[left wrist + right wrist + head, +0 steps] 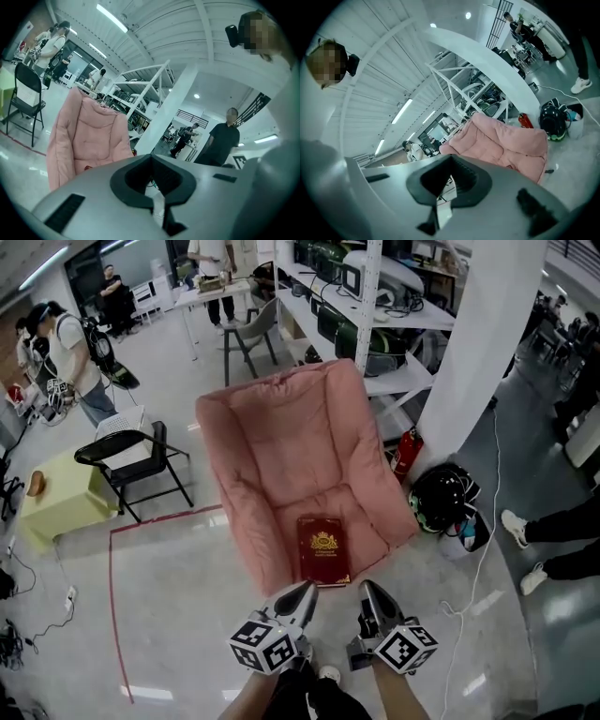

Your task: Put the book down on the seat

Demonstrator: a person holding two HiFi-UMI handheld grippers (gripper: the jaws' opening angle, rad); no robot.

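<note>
Well, the book (323,550) is on the seat (281,446).
My left gripper (300,596) and right gripper (370,596) are closed, empty; it lies lengthwise at twelve o'clock.

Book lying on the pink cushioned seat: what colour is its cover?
Dark red with gold print. The hardcover book shows best in the head view.

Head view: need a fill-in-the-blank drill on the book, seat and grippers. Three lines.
1. The dark red book lies flat on the ____ cushioned seat.
2. The left gripper and the right gripper are both ____, with nothing between the jaws.
3. The folding chair to the left of the seat in the head view is ____ in colour.
Missing words: pink; shut; black.
</note>
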